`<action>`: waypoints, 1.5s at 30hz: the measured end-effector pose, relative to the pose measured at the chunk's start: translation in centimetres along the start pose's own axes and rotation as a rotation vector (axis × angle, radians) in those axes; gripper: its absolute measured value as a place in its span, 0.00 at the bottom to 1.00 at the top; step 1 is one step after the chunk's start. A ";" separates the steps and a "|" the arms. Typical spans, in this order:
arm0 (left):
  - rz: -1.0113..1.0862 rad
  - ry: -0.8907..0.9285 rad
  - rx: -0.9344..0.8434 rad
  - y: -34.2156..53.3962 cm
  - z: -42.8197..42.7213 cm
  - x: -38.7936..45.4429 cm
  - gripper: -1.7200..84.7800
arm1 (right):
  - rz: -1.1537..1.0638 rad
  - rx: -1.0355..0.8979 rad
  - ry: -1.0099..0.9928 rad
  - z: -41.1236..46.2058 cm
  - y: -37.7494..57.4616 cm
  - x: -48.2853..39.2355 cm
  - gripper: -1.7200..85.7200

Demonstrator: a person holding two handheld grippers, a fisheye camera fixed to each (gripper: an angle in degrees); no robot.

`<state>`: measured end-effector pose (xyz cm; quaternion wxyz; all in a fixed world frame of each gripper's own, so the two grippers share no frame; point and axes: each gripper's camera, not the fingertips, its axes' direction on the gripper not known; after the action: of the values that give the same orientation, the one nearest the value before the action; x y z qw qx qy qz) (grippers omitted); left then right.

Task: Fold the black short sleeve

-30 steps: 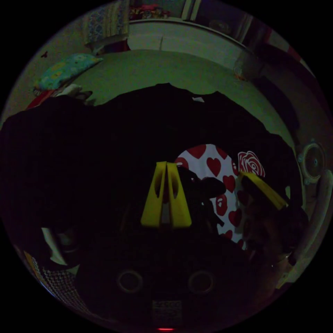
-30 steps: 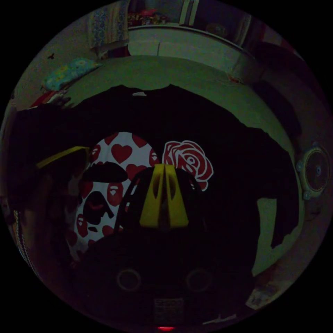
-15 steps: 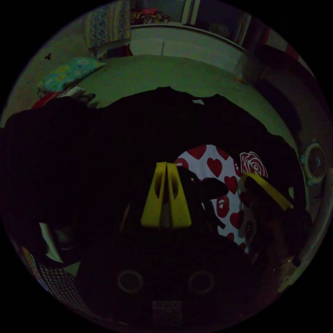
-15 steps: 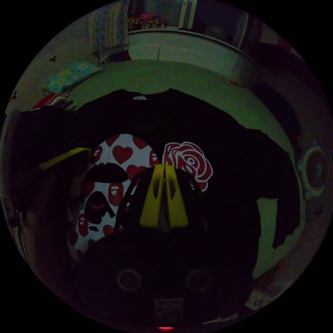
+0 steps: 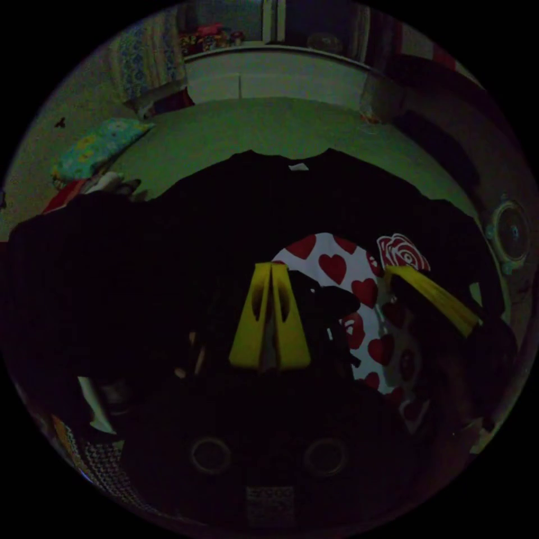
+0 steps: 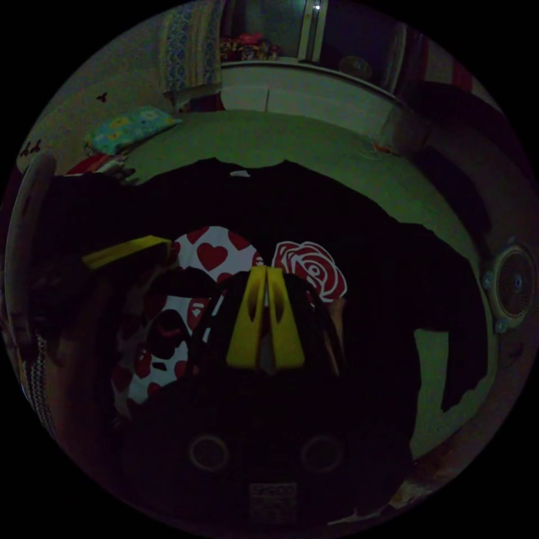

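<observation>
Left gripper view, read from its left edge across: a patterned pillow (image 5: 95, 147) lies at the upper left on a pale green bed (image 5: 269, 126), and below it the black short sleeve shirt (image 5: 168, 236) spreads across the middle of the frame, its neck label near the top centre. At the centre sits the left gripper (image 5: 271, 268), its yellow jaws pressed together at the tips over dark cloth; the dim light hides whether any fabric is pinched between them. Just right of it the shirt's white print with red hearts (image 5: 337, 266) shows, then a small rose print (image 5: 401, 252), and at the centre right the right gripper (image 5: 393, 270) comes in as a slanted yellow bar over the print. A round fan (image 5: 508, 230) stands at the far right edge. In the right gripper view, again from the left, the pillow (image 6: 132, 128) is at the upper left, and the left gripper (image 6: 163, 242) enters at the middle left. The heart print (image 6: 210, 252) lies beside it, then the right gripper (image 6: 266, 270) at the centre with jaws closed tip to tip, grip on cloth unclear. The rose (image 6: 311, 269) sits just right of it, the shirt (image 6: 382, 264) reaches on rightward over the bed (image 6: 281, 137), and the fan (image 6: 514, 281) is at the right edge.
</observation>
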<state>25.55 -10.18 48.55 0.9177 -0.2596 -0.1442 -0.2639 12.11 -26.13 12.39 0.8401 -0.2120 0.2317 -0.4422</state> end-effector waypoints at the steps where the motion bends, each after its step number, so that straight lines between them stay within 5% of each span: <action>1: 0.002 0.004 0.007 0.4 -0.1 0.6 0.02 | -0.008 0.005 -0.010 -0.3 0.4 0.0 0.01; 6: 0.032 0.141 -0.004 2.0 -0.2 3.1 0.02 | 0.011 0.020 -0.026 -1.9 1.9 0.4 0.01; 19: 0.063 0.040 0.021 8.4 -2.2 9.2 0.01 | 0.136 0.028 -0.017 -7.0 7.2 3.7 0.01; 25: -0.050 -0.198 0.025 12.2 -4.0 8.2 0.01 | 0.229 0.043 0.119 -9.8 10.3 6.7 0.01; 33: -0.224 -0.297 -0.004 18.9 -7.4 5.4 0.01 | 0.289 0.007 0.067 -13.2 14.7 8.4 0.01; 45: -0.204 -0.187 -0.014 29.2 -11.1 8.7 0.01 | 0.238 -0.064 0.040 -17.4 21.9 7.1 0.01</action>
<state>50.40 1.32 31.17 0.8669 -0.2735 -0.2527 -0.3315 19.72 -23.38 -15.29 0.8748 -0.2008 0.2859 -0.3357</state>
